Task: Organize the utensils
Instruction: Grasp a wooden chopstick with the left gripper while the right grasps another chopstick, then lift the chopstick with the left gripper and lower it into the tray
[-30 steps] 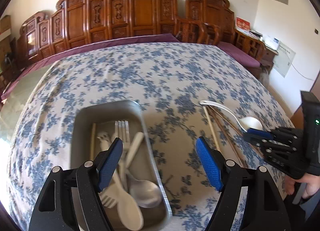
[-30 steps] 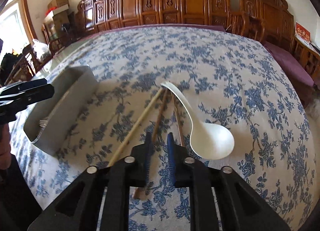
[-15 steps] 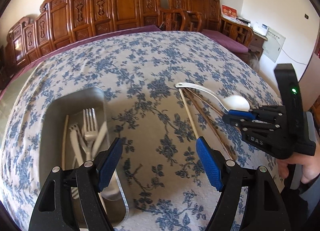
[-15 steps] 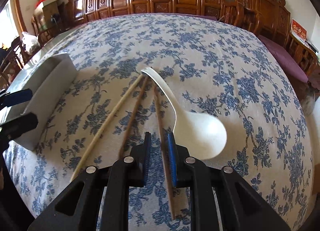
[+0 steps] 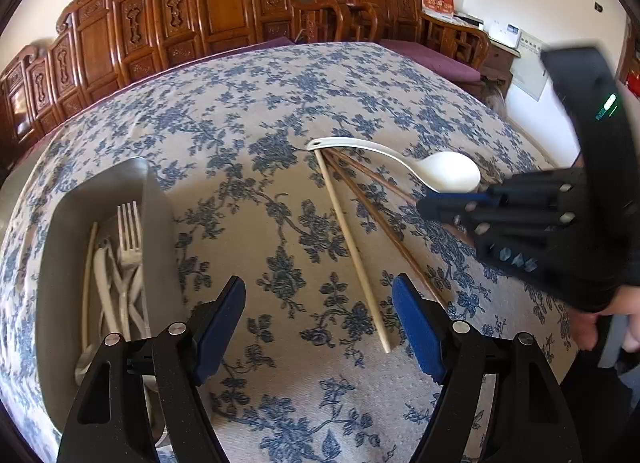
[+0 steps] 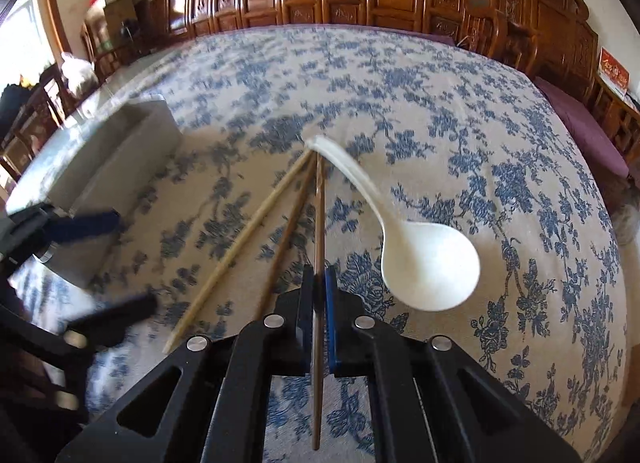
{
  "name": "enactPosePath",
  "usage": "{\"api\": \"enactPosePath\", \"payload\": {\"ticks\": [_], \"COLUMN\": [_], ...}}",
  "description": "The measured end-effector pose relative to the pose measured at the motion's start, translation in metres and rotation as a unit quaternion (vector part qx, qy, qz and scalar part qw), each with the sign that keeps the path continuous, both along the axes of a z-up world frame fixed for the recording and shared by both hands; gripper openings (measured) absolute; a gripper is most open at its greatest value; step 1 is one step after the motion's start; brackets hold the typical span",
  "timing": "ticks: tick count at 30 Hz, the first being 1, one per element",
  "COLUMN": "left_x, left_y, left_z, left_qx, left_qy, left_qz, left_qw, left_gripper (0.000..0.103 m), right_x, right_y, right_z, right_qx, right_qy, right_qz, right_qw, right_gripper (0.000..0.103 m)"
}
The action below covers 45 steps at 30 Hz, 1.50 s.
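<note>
My right gripper (image 6: 319, 281) is shut on a dark brown chopstick (image 6: 319, 207) that runs between its pads. A second brown chopstick (image 6: 288, 239) and a pale chopstick (image 6: 244, 239) lie to its left, and a white spoon (image 6: 428, 267) lies to its right. In the left wrist view the pale chopstick (image 5: 352, 251), the brown chopsticks (image 5: 376, 215) and the spoon (image 5: 448, 175) lie ahead, with the right gripper (image 5: 424, 205) at their right end. My left gripper (image 5: 318, 327) is open and empty above the cloth. A grey metal tray (image 5: 156, 199) at left holds a fork (image 5: 130, 235) and white utensils.
The table carries a blue floral cloth (image 5: 280, 111). Carved wooden chairs (image 5: 224, 11) line the far side. The tray also shows at the left in the right wrist view (image 6: 120, 151), with the left gripper (image 6: 88, 223) near it.
My left gripper moved right, away from over the tray toward the chopsticks. My right gripper closed on the dark brown chopstick.
</note>
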<state>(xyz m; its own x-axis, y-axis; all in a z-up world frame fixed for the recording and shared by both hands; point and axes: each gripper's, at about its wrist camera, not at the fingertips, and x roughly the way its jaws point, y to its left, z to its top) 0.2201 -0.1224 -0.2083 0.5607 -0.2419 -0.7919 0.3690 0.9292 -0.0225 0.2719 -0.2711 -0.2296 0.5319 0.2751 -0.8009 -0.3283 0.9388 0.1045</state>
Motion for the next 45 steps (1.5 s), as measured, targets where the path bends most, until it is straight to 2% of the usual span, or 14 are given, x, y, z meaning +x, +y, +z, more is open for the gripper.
{"api": "enactPosePath", "payload": {"ticks": [4,7,9,11,14,17,18,19,22,29,45], "left_x": [0.0,0.002,0.003,0.004,0.002,0.004,0.005,0.006,0.007,0.0,-0.01], "left_y": [-0.007,-0.012,-0.015,-0.017,-0.02,-0.015,-0.013,-0.01,-0.002,0.008,0.04], "left_z": [-0.006,-0.014,-0.019,-0.024,-0.025,-0.025,-0.025,-0.024,-0.024,-0.008,0.026], "left_qx": [0.002,0.003,0.002,0.005,0.022,0.021,0.02,0.019,0.017,0.023,-0.003], "left_qy": [0.006,0.016,0.025,0.03,0.021,0.024,0.027,0.033,0.044,0.03,0.007], "left_qz": [-0.006,-0.011,-0.014,-0.015,-0.019,-0.012,-0.011,-0.009,-0.01,-0.012,0.003], "left_qw": [1.0,0.9998,0.9996,0.9994,0.9994,0.9994,0.9994,0.9992,0.9988,0.9992,1.0], "left_gripper": [0.064,0.054,0.043,0.037,0.035,0.017,0.006,0.004,0.004,0.004,0.004], "right_x": [-0.002,-0.001,-0.003,-0.004,-0.006,-0.007,-0.007,-0.008,-0.009,-0.013,-0.018], "right_y": [-0.006,-0.011,-0.013,-0.015,-0.015,-0.013,-0.013,-0.012,-0.01,-0.004,-0.001], "right_z": [0.012,0.017,0.021,0.025,0.029,0.03,0.03,0.03,0.031,0.035,0.053], "right_qx": [0.019,0.034,0.046,0.054,0.06,0.06,0.059,0.059,0.061,0.065,0.081], "right_qy": [-0.017,-0.024,-0.032,-0.039,-0.049,-0.051,-0.052,-0.052,-0.053,-0.065,-0.11], "right_qz": [-0.011,-0.016,-0.016,-0.016,-0.013,-0.01,-0.009,-0.007,-0.003,0.005,-0.002], "right_qw": [1.0,0.999,0.998,0.998,0.997,0.997,0.997,0.997,0.997,0.996,0.991], "right_gripper": [0.006,0.006,0.006,0.006,0.006,0.006,0.006,0.006,0.006,0.006,0.006]}}
